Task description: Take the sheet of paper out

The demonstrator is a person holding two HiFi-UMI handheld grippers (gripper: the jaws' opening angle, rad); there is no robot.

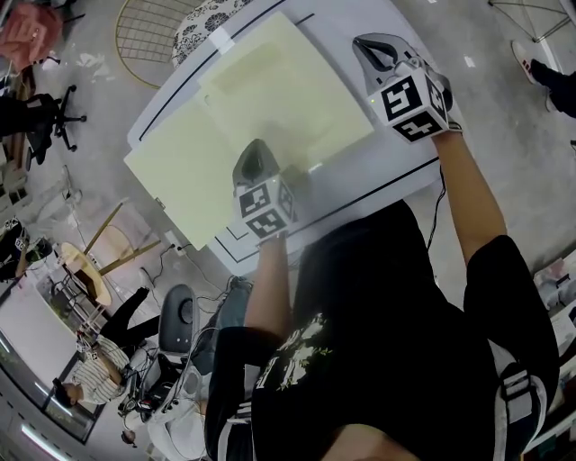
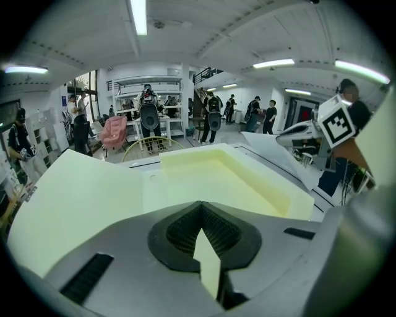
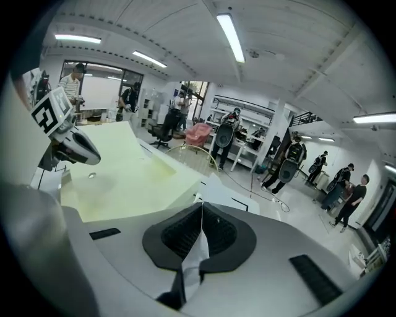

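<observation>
A pale yellow folder point(image 1: 189, 171) lies open on the white table point(image 1: 378, 180); its raised pocket point(image 2: 229, 176) sits at the far side. My left gripper point(image 1: 255, 155) rests at the folder's near edge, shut on a strip of that yellow cover point(image 2: 207, 260). My right gripper point(image 1: 373, 47) is past the folder's right corner, shut on a thin white sheet of paper point(image 3: 195, 257). In the left gripper view the white sheet point(image 2: 272, 155) slopes up from the pocket toward the right gripper point(image 2: 291, 134). The right gripper view shows the left gripper point(image 3: 77, 148) over the folder point(image 3: 124, 173).
A round wire rack point(image 1: 153, 36) and a patterned cushion point(image 1: 202, 22) stand beyond the table's far edge. An office chair point(image 1: 49, 117) and seated people point(image 1: 99, 360) are at the left. Cables point(image 1: 441, 207) hang off the table's near right edge.
</observation>
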